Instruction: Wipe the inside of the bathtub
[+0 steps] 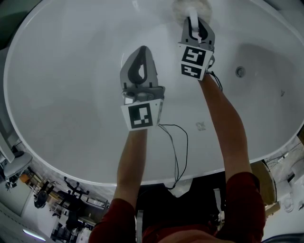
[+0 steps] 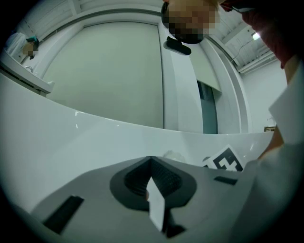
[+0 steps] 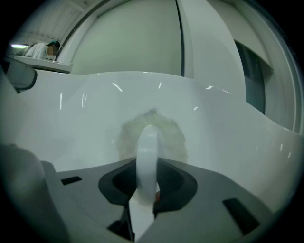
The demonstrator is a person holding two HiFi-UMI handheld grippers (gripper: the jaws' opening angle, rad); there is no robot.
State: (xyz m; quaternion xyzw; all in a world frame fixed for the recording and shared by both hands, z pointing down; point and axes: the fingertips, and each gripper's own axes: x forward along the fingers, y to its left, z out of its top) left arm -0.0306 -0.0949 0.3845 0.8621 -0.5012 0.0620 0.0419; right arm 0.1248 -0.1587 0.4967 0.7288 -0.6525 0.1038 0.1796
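The white oval bathtub (image 1: 71, 95) fills the head view, its drain (image 1: 241, 71) at the right. My right gripper (image 1: 195, 23) reaches to the far wall and is shut on the white loop handle (image 3: 147, 152) of a round, fluffy, off-white scrub pad (image 3: 173, 137). The pad (image 1: 190, 6) lies against the tub's far inner wall. My left gripper (image 1: 141, 51) hovers over the middle of the tub, left of and nearer than the right one. Its jaws are shut (image 2: 151, 166) with nothing between them. The right gripper's marker cube (image 2: 227, 161) shows in the left gripper view.
A black cable (image 1: 178, 147) hangs from the grippers over the tub's near rim, where a white cloth (image 1: 180, 187) lies. Floor clutter (image 1: 57, 199) sits outside the tub at lower left. A small mark (image 1: 200, 126) is on the tub's near wall.
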